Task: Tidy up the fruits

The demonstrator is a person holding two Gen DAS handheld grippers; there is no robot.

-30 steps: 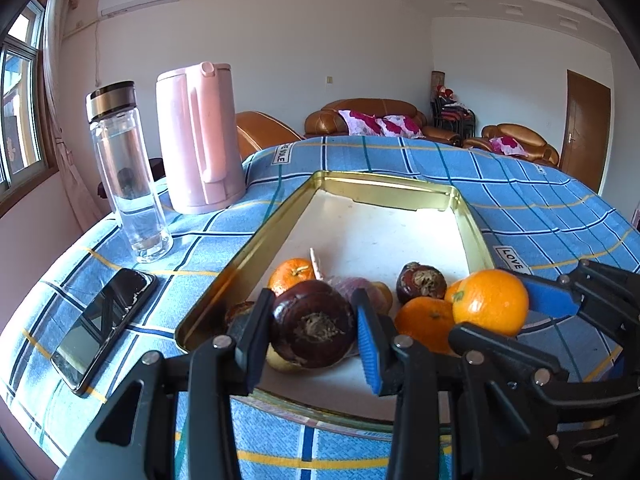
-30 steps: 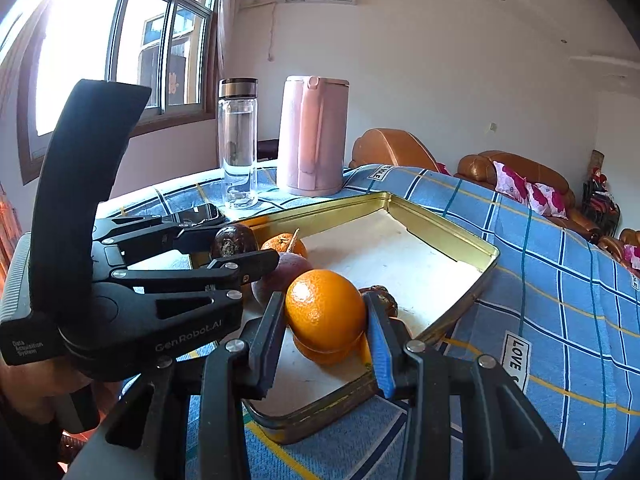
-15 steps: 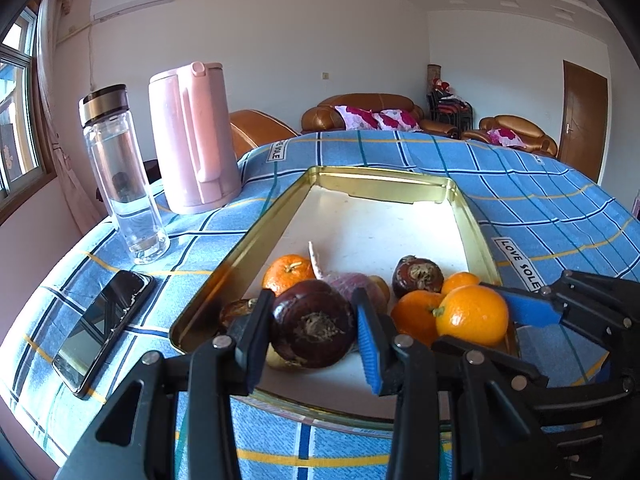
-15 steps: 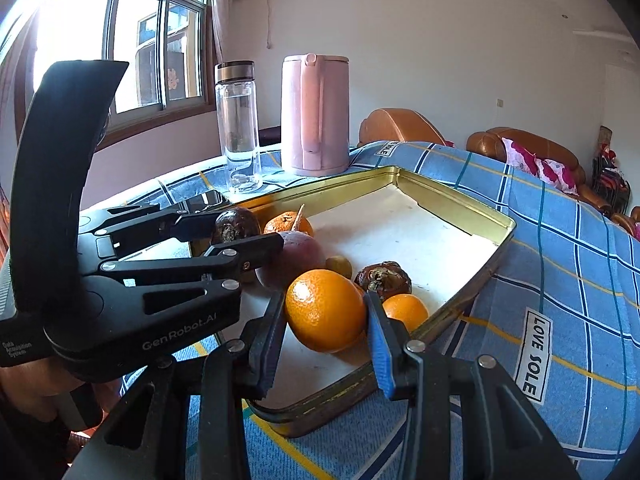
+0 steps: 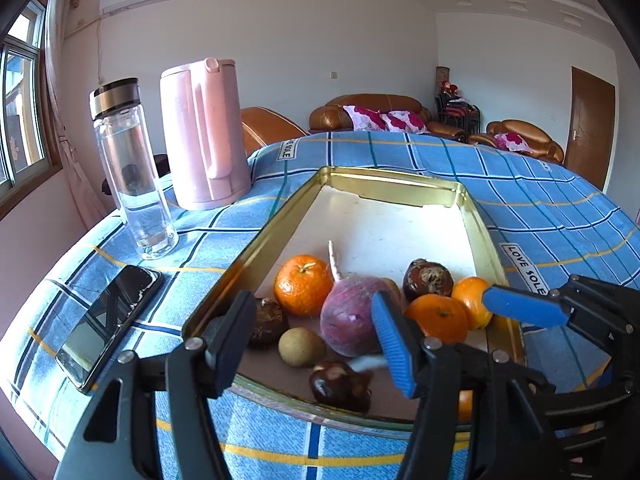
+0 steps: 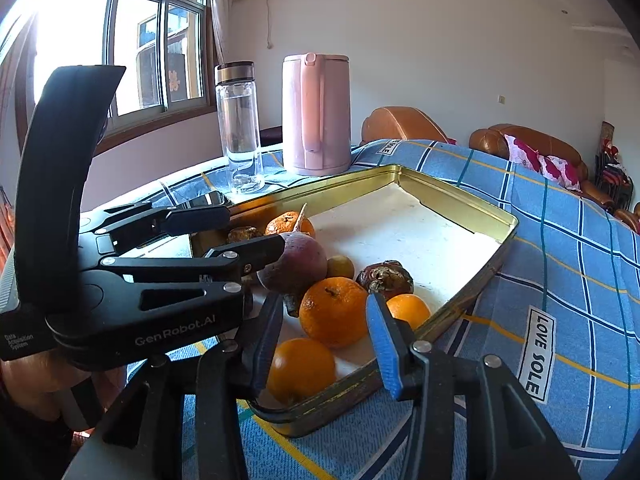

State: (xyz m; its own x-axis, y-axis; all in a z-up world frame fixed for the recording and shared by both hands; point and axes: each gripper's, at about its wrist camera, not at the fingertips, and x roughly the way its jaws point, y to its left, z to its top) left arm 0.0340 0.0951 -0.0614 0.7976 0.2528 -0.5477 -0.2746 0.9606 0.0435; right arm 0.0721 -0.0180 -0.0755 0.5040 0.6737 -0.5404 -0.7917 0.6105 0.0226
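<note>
1. Right wrist view: the left gripper [image 6: 256, 228] body read "GenRobot.AI", with a small "Data Acquisition System" label at its rear.
2. Tablecloth [image 6: 580, 264] was blue plaid; a patch on it read "LOVE SOLE" [image 6: 538, 354]. Left wrist view showed the same patch [image 5: 524, 268] and a second, smaller one near the jug, partly legible.
3. Gold tin tray [image 5: 256, 240] sat on the cloth, with a white liner. All fruit lay bunched at its near end; the far end was bare liner.
4. Tray contents, left wrist view: mandarin [image 5: 303, 285], purple root [image 5: 352, 316], small brown fruit [image 5: 302, 346], dark fruit [image 5: 340, 386] at the near rim, another dark one [image 5: 427, 281], two oranges [image 5: 438, 318].
5. Left gripper [image 5: 316, 336] had just been opening; jaws stood wide, pads clear of the dark fruit lying in the tray between and below them.
6. Right gripper [image 6: 326, 338] had just been opening; jaws were parted, an orange [image 6: 334, 312] sat in the tray between the pads, not pressed.
7. Outside the tray: clear bottle [image 5: 132, 176] with metal cap, nearly empty; pink jug [image 5: 204, 136], lid shut; phone [image 5: 110, 322] flat on the cloth.
</note>
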